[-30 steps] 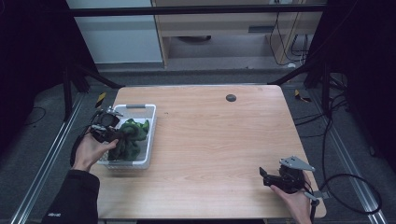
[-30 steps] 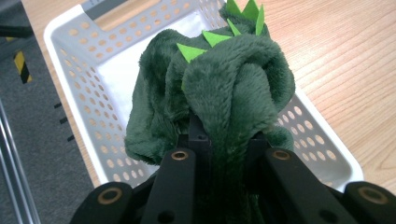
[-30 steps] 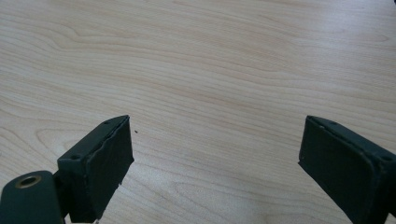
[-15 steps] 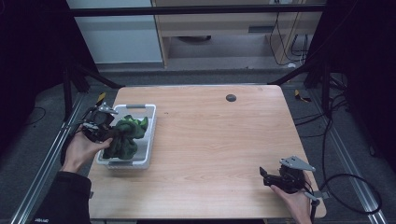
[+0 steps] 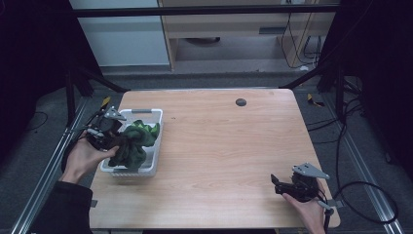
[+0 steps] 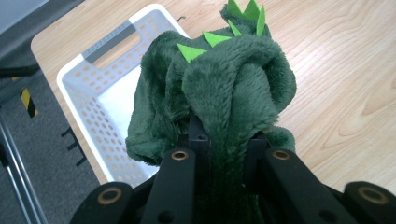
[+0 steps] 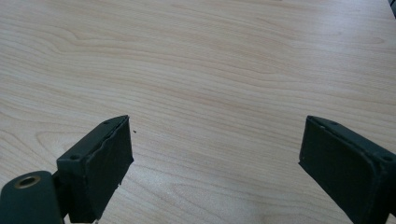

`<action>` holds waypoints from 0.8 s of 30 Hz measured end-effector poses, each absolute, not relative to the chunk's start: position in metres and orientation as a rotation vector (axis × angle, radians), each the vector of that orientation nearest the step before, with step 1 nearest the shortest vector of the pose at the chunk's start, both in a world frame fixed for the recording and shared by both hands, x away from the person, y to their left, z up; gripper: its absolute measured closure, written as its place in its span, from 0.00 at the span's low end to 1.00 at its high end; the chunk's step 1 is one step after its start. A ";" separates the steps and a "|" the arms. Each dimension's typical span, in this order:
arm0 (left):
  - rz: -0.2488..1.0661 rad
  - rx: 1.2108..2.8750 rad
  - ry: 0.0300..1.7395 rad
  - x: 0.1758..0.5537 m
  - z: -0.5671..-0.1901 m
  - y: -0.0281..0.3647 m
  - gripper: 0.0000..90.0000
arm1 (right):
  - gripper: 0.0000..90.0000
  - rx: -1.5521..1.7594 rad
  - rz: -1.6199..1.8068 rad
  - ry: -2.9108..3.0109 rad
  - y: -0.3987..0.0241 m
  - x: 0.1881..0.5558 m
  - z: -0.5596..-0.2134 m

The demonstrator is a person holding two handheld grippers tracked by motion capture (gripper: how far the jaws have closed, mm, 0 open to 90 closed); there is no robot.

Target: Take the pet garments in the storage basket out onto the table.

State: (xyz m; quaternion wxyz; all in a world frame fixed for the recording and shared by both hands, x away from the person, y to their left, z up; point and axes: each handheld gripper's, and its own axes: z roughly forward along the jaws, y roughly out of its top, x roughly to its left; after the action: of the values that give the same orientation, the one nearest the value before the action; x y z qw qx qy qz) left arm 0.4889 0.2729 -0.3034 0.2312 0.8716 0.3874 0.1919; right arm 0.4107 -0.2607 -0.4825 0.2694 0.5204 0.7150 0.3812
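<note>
A dark green plush toy (image 5: 132,144) with bright green felt spikes hangs over a white perforated basket (image 5: 155,117) at the table's left edge. My left gripper (image 5: 113,141) is shut on the plush toy (image 6: 233,93), its black jaws pinching a fold of fur above the basket (image 6: 88,84). At the table's near right corner my right gripper (image 5: 275,184) rests low over the wood. Its jaws stand wide apart in the right gripper view, and my right gripper (image 7: 215,154) has bare tabletop between them.
A small dark round disc (image 5: 240,102) lies near the table's far edge. The wooden tabletop (image 5: 224,146) stretches between basket and right gripper. Metal floor rails (image 5: 46,165) and yellow-black tape (image 5: 104,102) lie left of the table, and a cable (image 5: 360,195) trails at the right.
My left gripper has lifted the plush toy up out of the basket and drawn it toward the near left. The right gripper has stayed where it was.
</note>
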 end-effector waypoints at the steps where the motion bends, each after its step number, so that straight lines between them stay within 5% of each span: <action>1: 0.531 2.399 1.048 0.487 -0.302 0.270 0.88 | 0.10 1.403 1.027 1.928 -0.261 0.411 -0.482; 24: 0.485 2.464 0.845 0.463 -0.289 0.221 0.88 | 0.10 1.404 1.035 1.918 -0.261 0.410 -0.481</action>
State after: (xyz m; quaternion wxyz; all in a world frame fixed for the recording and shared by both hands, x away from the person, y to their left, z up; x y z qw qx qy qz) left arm 0.4633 0.2205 -0.2886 0.2436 0.9019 0.3092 0.1776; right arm 0.4098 -0.2613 -0.4811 0.2712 0.5212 0.7122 0.3842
